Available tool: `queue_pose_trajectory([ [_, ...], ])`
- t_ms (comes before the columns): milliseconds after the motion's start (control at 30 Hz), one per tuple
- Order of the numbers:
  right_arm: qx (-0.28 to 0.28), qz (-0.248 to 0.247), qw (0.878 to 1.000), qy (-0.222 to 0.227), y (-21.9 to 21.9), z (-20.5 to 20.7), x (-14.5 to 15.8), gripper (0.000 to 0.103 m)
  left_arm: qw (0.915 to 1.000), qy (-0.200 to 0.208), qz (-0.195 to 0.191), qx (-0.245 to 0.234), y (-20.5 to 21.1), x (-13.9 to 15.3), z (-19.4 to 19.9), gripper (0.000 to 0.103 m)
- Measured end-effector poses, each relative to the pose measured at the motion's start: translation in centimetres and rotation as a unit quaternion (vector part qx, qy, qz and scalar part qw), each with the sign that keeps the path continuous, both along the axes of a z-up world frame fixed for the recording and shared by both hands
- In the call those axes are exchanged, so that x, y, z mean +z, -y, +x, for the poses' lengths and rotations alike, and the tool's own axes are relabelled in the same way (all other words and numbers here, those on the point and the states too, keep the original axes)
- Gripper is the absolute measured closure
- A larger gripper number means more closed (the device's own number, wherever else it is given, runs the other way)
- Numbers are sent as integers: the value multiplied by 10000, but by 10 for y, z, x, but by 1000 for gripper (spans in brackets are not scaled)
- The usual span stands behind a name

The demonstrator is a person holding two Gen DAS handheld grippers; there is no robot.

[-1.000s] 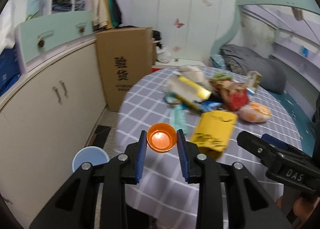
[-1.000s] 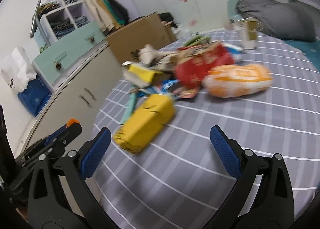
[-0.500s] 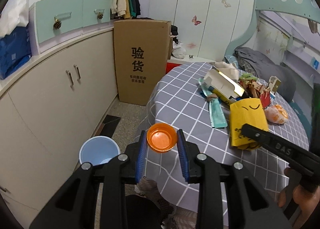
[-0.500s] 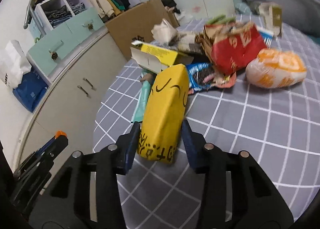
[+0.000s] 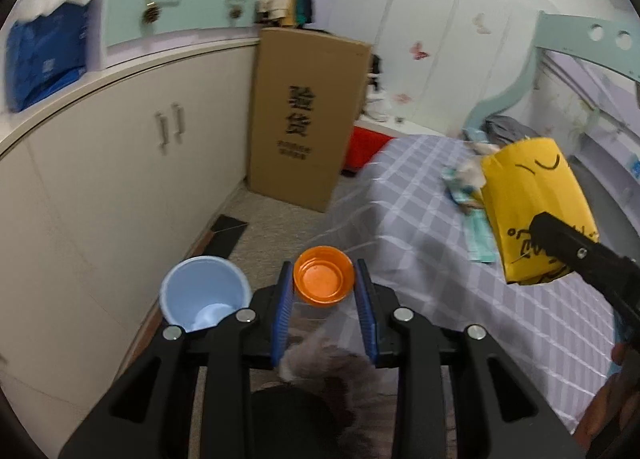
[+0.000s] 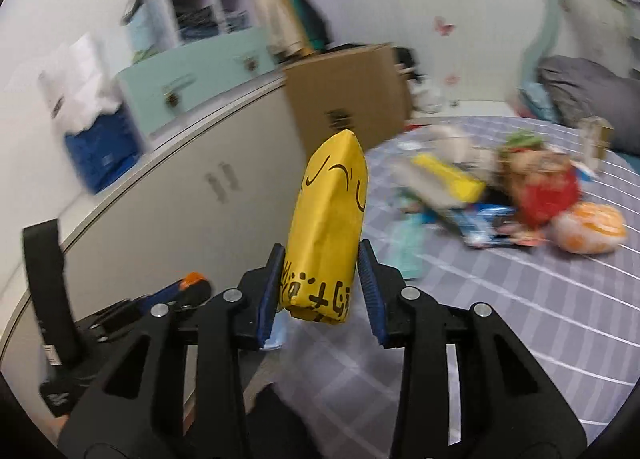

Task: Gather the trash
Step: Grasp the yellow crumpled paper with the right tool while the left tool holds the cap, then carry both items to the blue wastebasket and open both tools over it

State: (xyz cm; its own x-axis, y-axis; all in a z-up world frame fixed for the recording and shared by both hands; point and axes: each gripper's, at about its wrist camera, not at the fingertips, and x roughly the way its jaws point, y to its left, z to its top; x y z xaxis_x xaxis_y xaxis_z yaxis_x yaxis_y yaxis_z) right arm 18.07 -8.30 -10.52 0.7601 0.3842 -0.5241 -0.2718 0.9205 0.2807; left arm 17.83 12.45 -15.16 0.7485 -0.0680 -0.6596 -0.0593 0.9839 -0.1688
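The left tool (image 5: 324,291) pinches a round orange plastic lid (image 5: 323,279) beside the pale blue plastic bin (image 5: 202,291) on the floor, likely for dropping. The right tool (image 6: 322,279) clamps a yellow paper packet (image 6: 330,227), lifted off the checked worktop (image 6: 520,299).

Orange cap (image 5: 323,279), yellow packet (image 6: 329,227) — grey checked tablecloth (image 5: 424,227), pale-blue bin (image 5: 204,293).

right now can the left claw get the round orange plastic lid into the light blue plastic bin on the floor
Probably yes. The left claw grips the round orange plastic lid, and the light blue plastic bin stands open just to its left on the floor, with nothing visible between them.
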Motion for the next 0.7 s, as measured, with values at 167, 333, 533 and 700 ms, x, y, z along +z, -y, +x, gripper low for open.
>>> queue_pose_trajectory([
  [167, 869, -78, 9956, -335, -70, 22, -27, 66, 9977, -357, 22, 578, -51, -26, 3, 74],
  [333, 1439, -175, 9872, -659, -134, 52, -61, 66, 9905, -738, -11, 1160, -108, -57, 11, 74],
  [533, 1818, 67, 9801, -792, -203, 109, -99, 58, 9799, -1019, 73, 1711, -166, -82, 36, 74],
  [700, 1785, -154, 9789, -983, -246, 159, -130, 23, 9723, -1241, 45, 1981, -202, -102, 61, 74],
])
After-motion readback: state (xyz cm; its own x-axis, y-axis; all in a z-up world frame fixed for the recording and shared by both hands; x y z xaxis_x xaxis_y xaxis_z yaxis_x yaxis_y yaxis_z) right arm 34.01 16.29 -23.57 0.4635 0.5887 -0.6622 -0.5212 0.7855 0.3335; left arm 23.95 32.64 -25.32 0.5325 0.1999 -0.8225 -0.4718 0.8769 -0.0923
